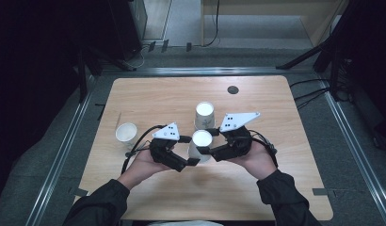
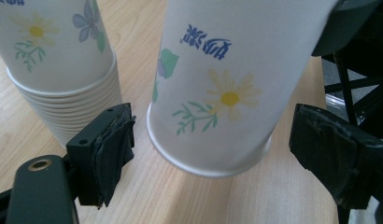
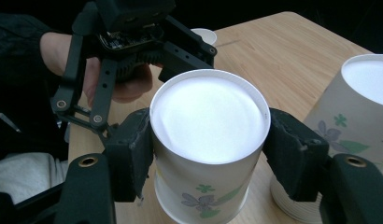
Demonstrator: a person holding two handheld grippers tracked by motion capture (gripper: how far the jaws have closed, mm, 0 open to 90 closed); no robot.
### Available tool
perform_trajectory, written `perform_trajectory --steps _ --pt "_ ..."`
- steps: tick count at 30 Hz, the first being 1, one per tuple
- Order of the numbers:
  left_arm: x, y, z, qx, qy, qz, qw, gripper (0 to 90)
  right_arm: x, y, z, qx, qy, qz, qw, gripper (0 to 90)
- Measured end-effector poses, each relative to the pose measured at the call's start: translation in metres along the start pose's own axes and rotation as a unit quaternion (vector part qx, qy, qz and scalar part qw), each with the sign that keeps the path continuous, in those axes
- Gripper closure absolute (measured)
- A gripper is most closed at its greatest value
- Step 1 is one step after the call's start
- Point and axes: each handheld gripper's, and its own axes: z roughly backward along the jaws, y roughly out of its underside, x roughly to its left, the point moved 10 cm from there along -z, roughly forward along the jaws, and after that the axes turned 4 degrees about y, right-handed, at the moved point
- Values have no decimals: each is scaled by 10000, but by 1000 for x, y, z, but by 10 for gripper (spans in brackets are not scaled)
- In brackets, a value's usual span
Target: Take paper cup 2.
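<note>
r claw (image 3: 208, 154) is clamped on an upside-down paper cup (image 1: 199, 143) near its base end, mid surface (image 1: 276, 188), just in front of the cup stack (image 1: 204, 115). l claw (image 2: 213, 154) is wide, pads either side of the cup's rim end but not pressing, a gap showing on both sides. the rim looks tilted, just off the wood. step in hand looks like a handover or two-claw steadying of the one cup. next: l claw needs to close gently on the rim end w/o crushing the thin wall, then r can let go. a lone upright cup (image 1: 126, 133) sits well apart at the left.

overhead, two close views — shared cup (image 1: 199, 143)
</note>
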Motion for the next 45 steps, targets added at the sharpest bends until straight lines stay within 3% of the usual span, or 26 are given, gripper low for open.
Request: perform_trajectory --steps 13,19,45 --pt "-2 -4 2 -235 77 -53 9997 155 7 -7 -8 -127 -194 -128 9996 362" --pt "-3 -6 4 -335 68 -86 9994 235 8 -8 -10 -133 -219 -135 9996 363" --pt "-6 -4 5 -205 17 -242 9995 311 10 -5 -11 -72 -293 -61 9995 357"
